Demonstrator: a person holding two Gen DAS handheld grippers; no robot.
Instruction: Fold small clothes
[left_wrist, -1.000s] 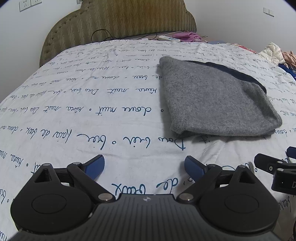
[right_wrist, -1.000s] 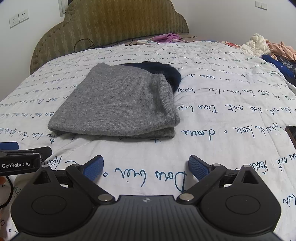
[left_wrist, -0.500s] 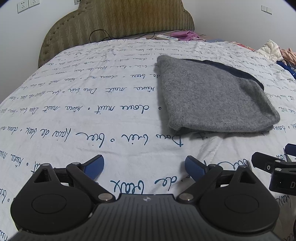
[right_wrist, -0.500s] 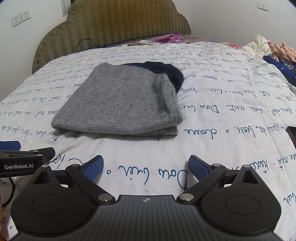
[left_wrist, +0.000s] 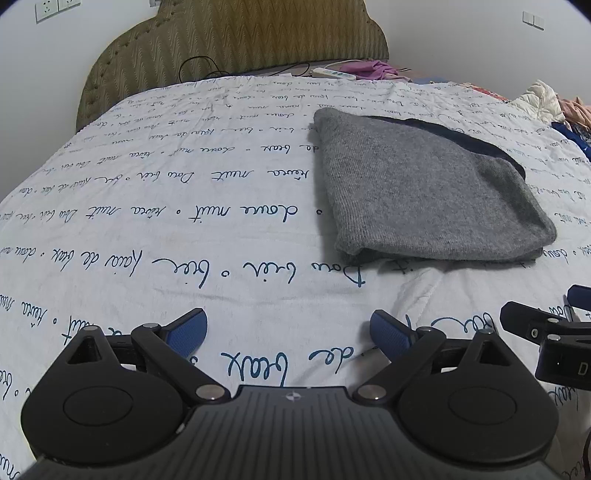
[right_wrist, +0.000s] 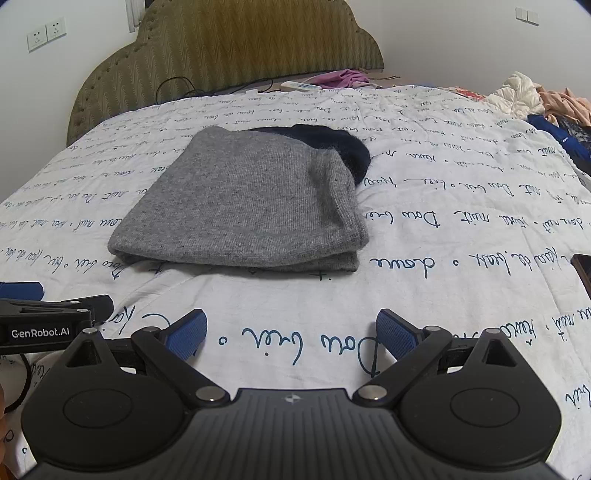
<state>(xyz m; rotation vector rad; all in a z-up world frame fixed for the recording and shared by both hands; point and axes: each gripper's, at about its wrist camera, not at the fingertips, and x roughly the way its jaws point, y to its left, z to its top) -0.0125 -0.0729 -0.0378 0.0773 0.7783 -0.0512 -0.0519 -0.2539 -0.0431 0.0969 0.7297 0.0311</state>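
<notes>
Currently the left gripper (left_wrist: 288, 330) and right gripper (right_wrist: 291, 332) both hover low over the bedspread (left_wrist: 184, 206), jaws spread wide and empty. Folded grey garment (right_wrist: 243, 206) lies beyond them mid-bed, dark garment (right_wrist: 332, 142) protruding from beneath its far right edge.

A bed under a white quilted cover printed with blue script (right_wrist: 461, 236) carries a folded grey knit garment (right_wrist: 243, 206) (left_wrist: 424, 195) — a dark navy piece (right_wrist: 343, 147) beneath it — and loose clothes (right_wrist: 532, 99) at the far right.
</notes>
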